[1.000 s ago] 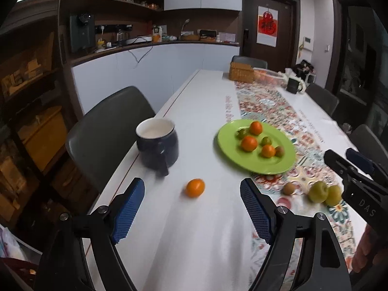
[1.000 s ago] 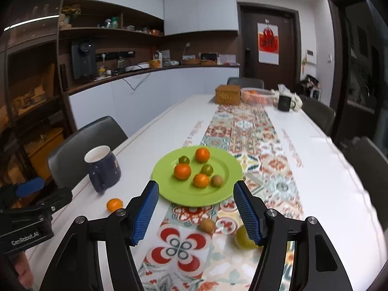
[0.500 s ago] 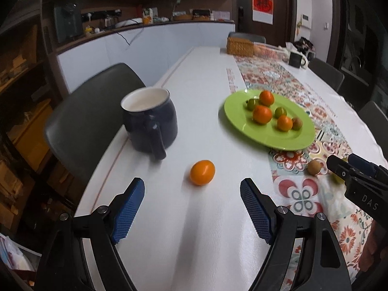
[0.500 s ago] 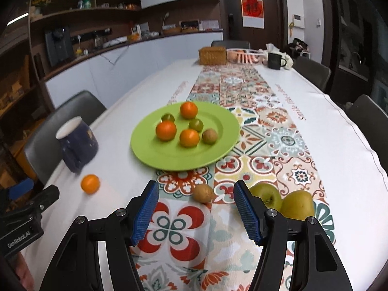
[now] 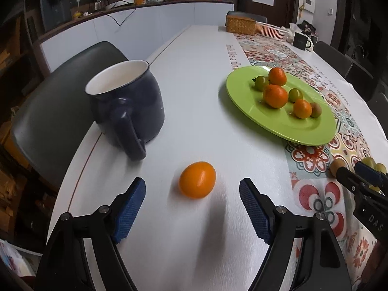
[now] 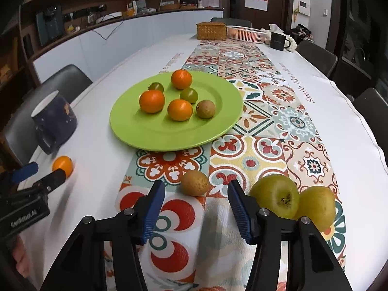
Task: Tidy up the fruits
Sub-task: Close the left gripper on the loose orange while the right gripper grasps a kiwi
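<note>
Both grippers have come lower and closer to the table since a second ago. The left gripper [image 5: 192,202] is closing, its jaws apart, around the loose orange [image 5: 197,180] (not yet touched) lying beside the dark mug [image 5: 126,101]. The right gripper [image 6: 195,200] is also closing, nothing gripped, just before the kiwi [image 6: 195,183] on the patterned runner [image 6: 254,145], near the green plate [image 6: 145,131].
</note>
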Tool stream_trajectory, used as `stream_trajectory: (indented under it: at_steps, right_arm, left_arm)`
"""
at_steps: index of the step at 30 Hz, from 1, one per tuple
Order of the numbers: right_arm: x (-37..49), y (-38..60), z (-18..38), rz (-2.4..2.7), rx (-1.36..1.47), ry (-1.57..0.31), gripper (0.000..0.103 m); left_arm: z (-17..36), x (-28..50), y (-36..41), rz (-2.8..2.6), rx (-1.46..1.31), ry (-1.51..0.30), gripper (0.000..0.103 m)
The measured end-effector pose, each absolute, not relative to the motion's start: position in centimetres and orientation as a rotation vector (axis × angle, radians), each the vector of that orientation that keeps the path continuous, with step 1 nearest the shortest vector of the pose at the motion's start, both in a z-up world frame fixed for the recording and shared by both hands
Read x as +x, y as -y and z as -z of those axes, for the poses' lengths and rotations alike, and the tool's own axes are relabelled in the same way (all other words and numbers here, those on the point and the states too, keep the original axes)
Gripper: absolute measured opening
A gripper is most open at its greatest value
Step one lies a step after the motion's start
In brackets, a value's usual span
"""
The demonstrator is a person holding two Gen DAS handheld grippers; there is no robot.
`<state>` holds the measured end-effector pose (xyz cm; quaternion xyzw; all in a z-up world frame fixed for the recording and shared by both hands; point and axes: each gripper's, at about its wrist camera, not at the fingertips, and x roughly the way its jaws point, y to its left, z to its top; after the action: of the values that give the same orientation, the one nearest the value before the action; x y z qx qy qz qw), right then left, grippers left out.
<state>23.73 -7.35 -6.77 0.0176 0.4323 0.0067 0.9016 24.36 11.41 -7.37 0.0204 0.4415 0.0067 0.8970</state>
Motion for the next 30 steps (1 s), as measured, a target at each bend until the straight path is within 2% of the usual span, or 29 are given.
stream_trajectory:
  at_steps: [4, 7, 11, 15, 30]
  right_arm:
    - [24.3, 7.4, 7.3, -0.014, 0.039, -0.918, 0.048]
    - [24.6, 7.3, 7.6, -0.011, 0.028, -0.922, 0.044]
    - [24.8, 7.2, 7.9, -0.018, 0.031, -0.933, 0.038]
    - [24.9, 7.3, 8.1, -0.020, 0.032, -0.934, 0.029]
    - [24.3, 7.8, 7.1, -0.075, 0.045, -0.896, 0.023]
  left_arm:
    - [8.2, 25.3, -11.3, -0.024, 0.045, -0.936, 0.068]
    - [8.7, 25.9, -11.3, -0.023, 0.043, -0.948, 0.057]
    - [9.1, 26.2, -11.2, -0.003, 0.030, -0.962, 0.036]
    - [9.1, 26.3, -11.1, 0.006, 0.031, -0.957, 0.035]
    - [7.0, 24.0, -10.1, 0.030, 0.054, -0.916, 0.035]
